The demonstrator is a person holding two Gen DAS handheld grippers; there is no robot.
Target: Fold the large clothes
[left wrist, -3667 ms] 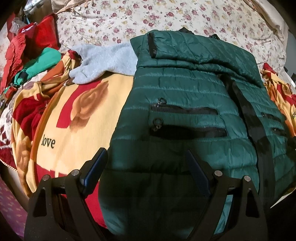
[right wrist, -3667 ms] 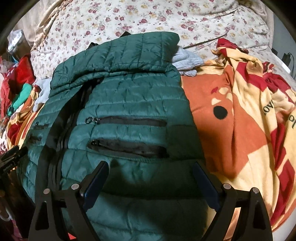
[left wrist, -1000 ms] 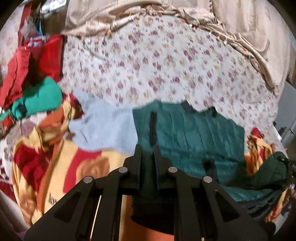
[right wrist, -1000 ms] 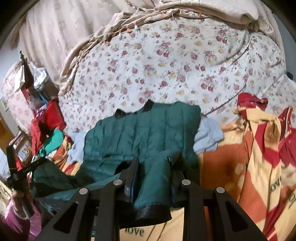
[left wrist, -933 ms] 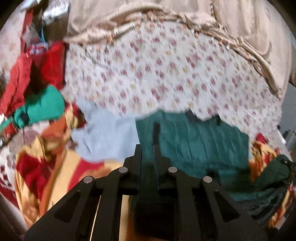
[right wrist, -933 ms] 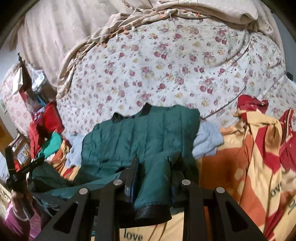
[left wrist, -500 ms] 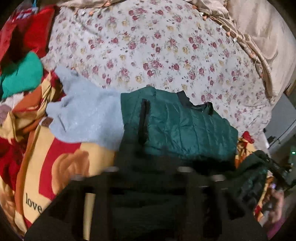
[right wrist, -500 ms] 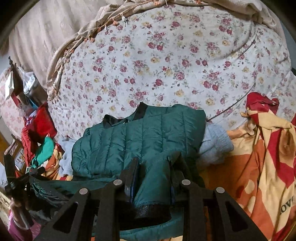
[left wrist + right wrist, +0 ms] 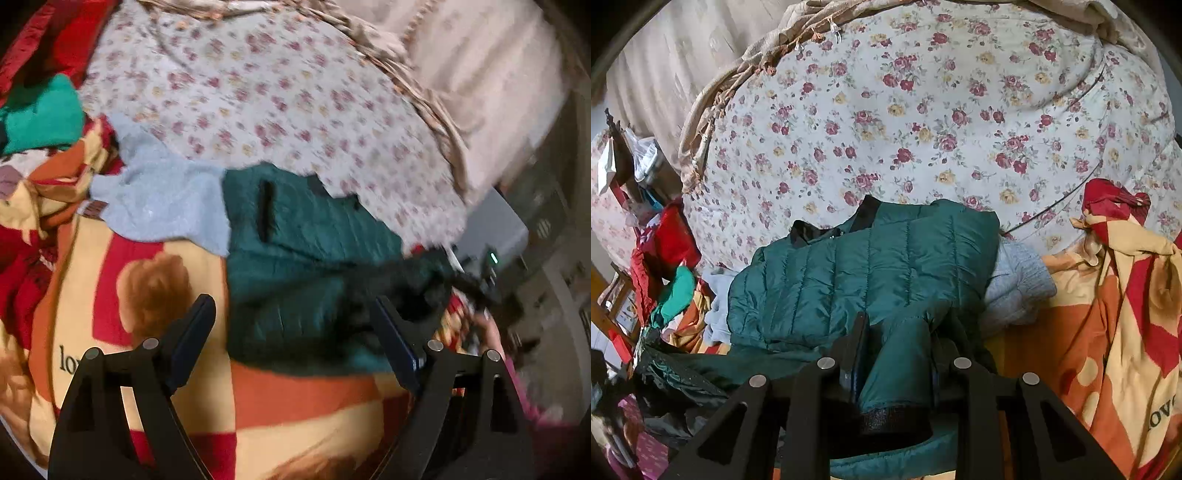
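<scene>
The dark green quilted puffer jacket (image 9: 871,273) lies folded on the bed, its black collar at twelve o'clock against the floral bedspread (image 9: 923,122). In the right wrist view the jacket fills the centre, and a fold of its hem with a black elastic edge runs down to six o'clock, where the right gripper (image 9: 897,354) pinches it between nearly closed jaws.

In the blurred left wrist view the jacket (image 9: 295,266) sits just above centre, a black zipped slit near its upper left corner. The left gripper (image 9: 295,332) has just been opening; its jaws stand spread wide at six o'clock with nothing pressed between them, the jacket's lower edge showing in the gap beyond.

A pale grey-blue knit garment (image 9: 162,206) lies at ten o'clock of the jacket, touching its edge. Under both spreads a red, orange and cream blanket (image 9: 147,280); its black lettering reads "lo" at eight o'clock in the left view, cut off by a finger, and "ov" at four o'clock in the right view.

Red and bright green clothes (image 9: 668,266) pile at nine o'clock. No container shows clearly.
</scene>
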